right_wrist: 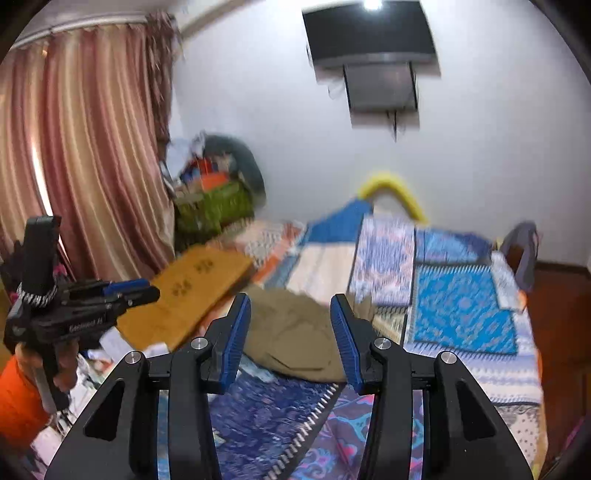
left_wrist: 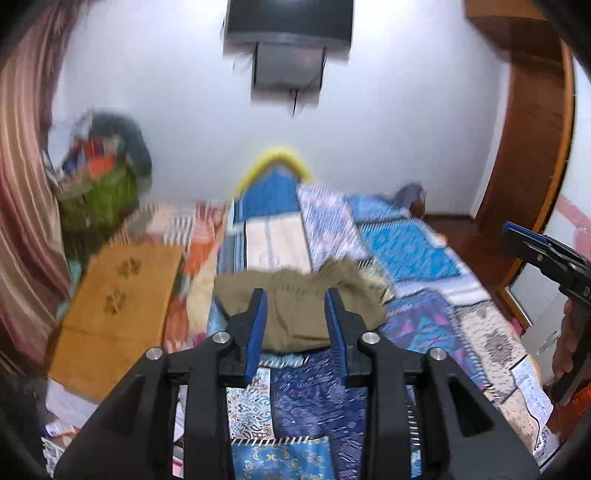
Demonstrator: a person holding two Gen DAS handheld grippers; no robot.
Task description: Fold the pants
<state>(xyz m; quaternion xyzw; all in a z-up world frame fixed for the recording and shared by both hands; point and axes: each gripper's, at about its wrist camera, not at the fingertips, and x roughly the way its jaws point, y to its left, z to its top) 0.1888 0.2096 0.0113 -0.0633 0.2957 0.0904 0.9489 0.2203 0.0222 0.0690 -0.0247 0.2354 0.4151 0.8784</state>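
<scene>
A striped pink curtain (right_wrist: 85,147) hangs at the far left of the bedroom, beside a heaped pile of clothes and bags (right_wrist: 218,184) in the corner. An orange mat (left_wrist: 118,306) with paw prints lies next to the bed (left_wrist: 480,332), which is covered in a blue patchwork quilt. On the quilt, near its left edge, sit the olive-green pants (left_wrist: 299,310), folded into a compact bundle; motion blur softens their outline. The left gripper (left_wrist: 297,291) is held above the bed, its blue-padded jaws partly open with nothing between them, the pants lying beyond and below, untouched. The right gripper (right_wrist: 291,299) is likewise raised clear of the bundle, jaws partly open and empty. A hand (right_wrist: 66,365) and an orange sleeve (right_wrist: 18,398) show in the right wrist view under the left tool. On the white wall above hangs a dark television (right_wrist: 369,33); a wooden door frame (left_wrist: 532,147) closes the scene at right.
</scene>
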